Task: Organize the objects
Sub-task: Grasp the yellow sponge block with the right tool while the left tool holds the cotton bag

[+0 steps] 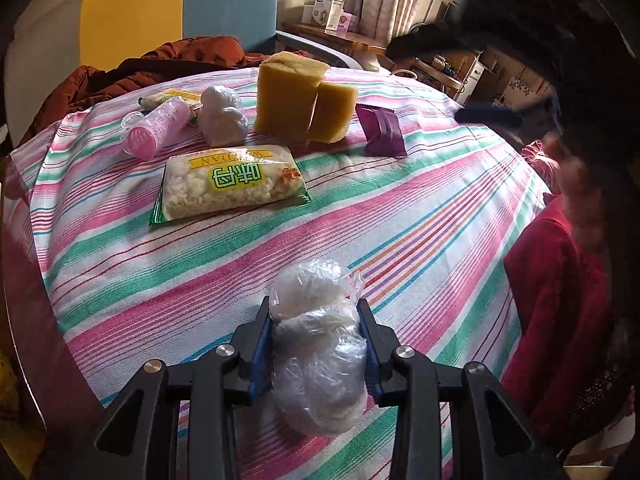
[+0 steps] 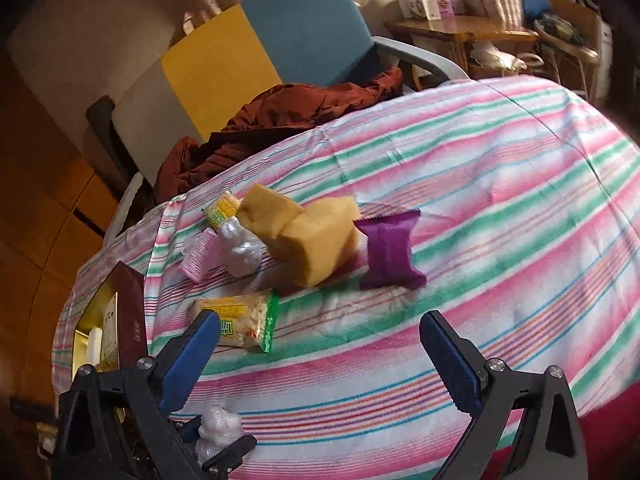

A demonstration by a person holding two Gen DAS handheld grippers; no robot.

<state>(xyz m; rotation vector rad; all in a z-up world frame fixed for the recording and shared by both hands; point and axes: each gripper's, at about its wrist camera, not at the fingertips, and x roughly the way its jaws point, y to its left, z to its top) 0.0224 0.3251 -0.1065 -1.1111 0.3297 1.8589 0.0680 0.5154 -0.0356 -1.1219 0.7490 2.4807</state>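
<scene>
Plastic-wrapped bundle (image 1: 318, 344) between left tool (image 1: 316, 320) pads.

Clear plastic-wrapped white bundle (image 1: 318, 344) at bottom center, lengthwise, pinched between blue pads. Upper left: snack bag (image 1: 232, 184) lying flat, green trim, yellow label. Behind it a pink cylinder (image 1: 158, 130) on its side, and a second wrapped white bundle (image 1: 223, 114) upright. Two yellow sponge blocks (image 1: 304, 98) upright, touching, top center. Purple packet (image 1: 382, 130) just right of them.

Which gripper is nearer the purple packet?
Right. The right gripper hangs open just short of the purple packet; the left gripper, shut on a plastic-wrapped bundle, sits farther back.
</scene>
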